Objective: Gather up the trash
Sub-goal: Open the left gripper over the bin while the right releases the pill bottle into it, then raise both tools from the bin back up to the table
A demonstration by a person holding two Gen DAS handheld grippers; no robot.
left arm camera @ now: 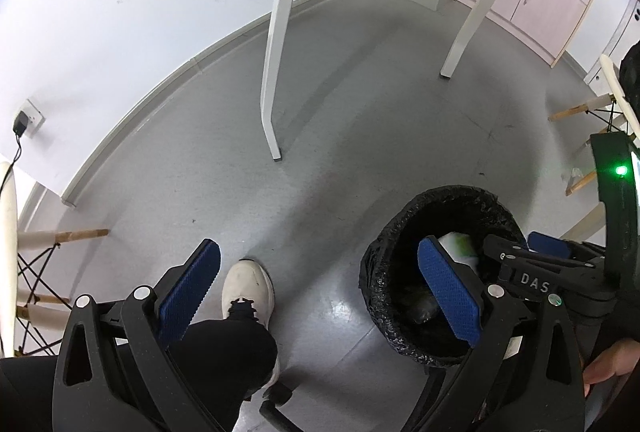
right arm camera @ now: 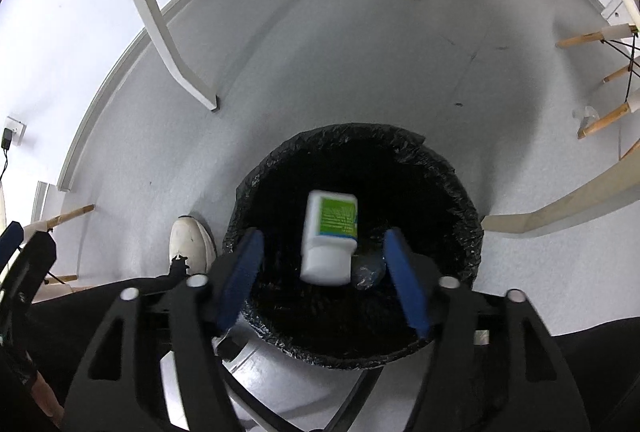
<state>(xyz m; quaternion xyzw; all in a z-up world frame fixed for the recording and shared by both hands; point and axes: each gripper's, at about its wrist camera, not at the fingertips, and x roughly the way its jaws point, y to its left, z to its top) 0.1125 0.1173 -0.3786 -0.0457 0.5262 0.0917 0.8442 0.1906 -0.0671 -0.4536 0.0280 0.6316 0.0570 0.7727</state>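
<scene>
Blue pads up close in both views: two grippers, two padded fingers each. Right gripper [right arm camera: 324,276] points almost straight down over the one bin [right arm camera: 460,191], lined with a black bag. Its jaws stand wide apart with nothing pressed between them. One white bottle [right arm camera: 330,236] with a green label sits between the pads but clear of both, inside the bin's mouth, and blurred enough that I can't tell if it's resting on anything. One crumpled clear plastic piece [right arm camera: 366,274] lies just beside it, down in the bag. Left gripper [left arm camera: 320,296] is spread wide and empty too, over bare grey floor [left arm camera: 320,111] left of the bin. One white sneaker [left arm camera: 248,290] is near the bin's left rim. Two white table legs [left arm camera: 276,51] stand further off, with open floor between.
</scene>
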